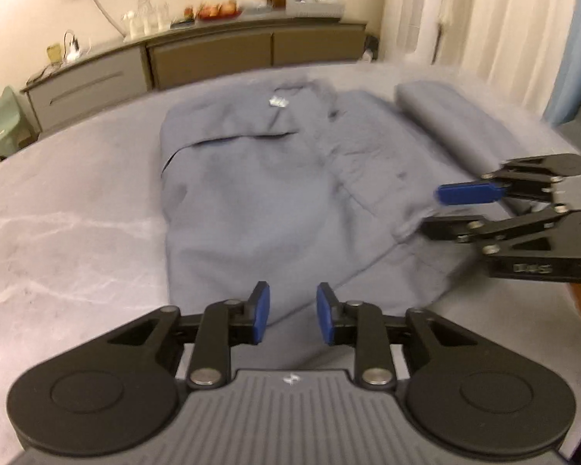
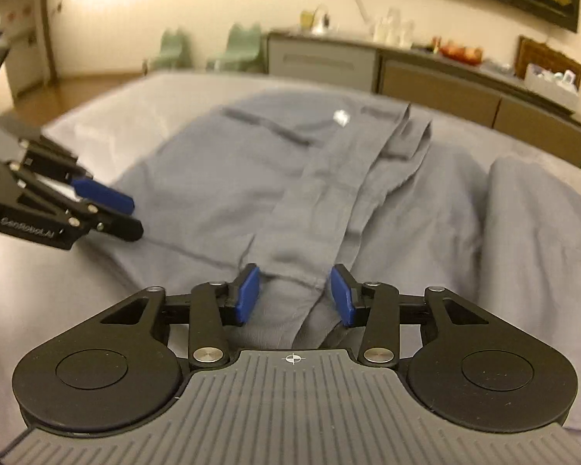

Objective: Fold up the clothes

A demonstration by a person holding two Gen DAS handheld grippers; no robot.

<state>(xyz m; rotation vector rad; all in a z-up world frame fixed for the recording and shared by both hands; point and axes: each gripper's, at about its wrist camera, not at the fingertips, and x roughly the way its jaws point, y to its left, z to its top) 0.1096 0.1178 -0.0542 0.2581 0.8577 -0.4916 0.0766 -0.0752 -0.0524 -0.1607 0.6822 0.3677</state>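
A grey-blue shirt (image 1: pixel 251 178) lies partly folded on the grey table (image 1: pixel 66 232), collar and white label at the far end. In the right wrist view the shirt (image 2: pixel 220 178) has a sleeve folded lengthwise over its middle. My left gripper (image 1: pixel 292 312) is open and empty, just above the shirt's near hem; it also shows in the right wrist view (image 2: pixel 129 215) at the left. My right gripper (image 2: pixel 294 296) is open, jaws either side of the sleeve cuff, holding nothing. It shows in the left wrist view (image 1: pixel 432 209) at the shirt's right edge.
A folded grey garment (image 1: pixel 445 116) lies to the right of the shirt, also in the right wrist view (image 2: pixel 538 232). A long sideboard (image 1: pixel 213 54) with glasses and fruit stands behind the table. Green chairs (image 2: pixel 244 46) stand at the far left.
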